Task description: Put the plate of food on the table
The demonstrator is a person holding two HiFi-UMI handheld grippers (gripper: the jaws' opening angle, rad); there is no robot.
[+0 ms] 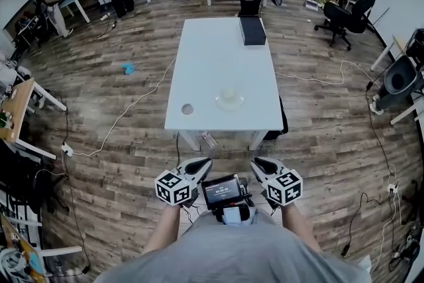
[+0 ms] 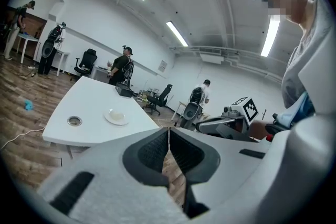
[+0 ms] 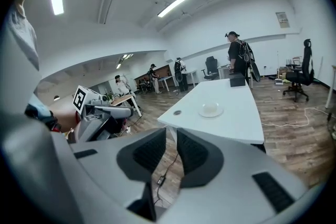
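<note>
The plate of food [image 1: 229,100] is already sitting on the white counter [image 1: 212,56], well ahead of both hand-held grippers and out of their reach. Neither one is carrying it.

The counter runs away from us lengthwise, so we're facing its short near edge. That's the natural side to come in from, since the plate lies toward this end. At the far end, well beyond the plate, sits a black box [image 1: 252,30], too far off to matter to any move on the plate.

Closer in, the left hand-held gripper [image 1: 205,161] is drawn back at waist height, its jaws pressed fully together with nothing in them. The right hand-held gripper [image 1: 257,161] sits level beside it with a narrow gap between its pads, and that gap is empty too. Both point forward at the counter, which looks to us like a resting carry and not a reach.

The plate holds a pale mound, but we can't tell what the food is. Just left of the plate and slightly nearer to us is a small round cable hole [image 1: 187,109] in the counter top. The plate stands clear of it, so it rests flat.
</note>
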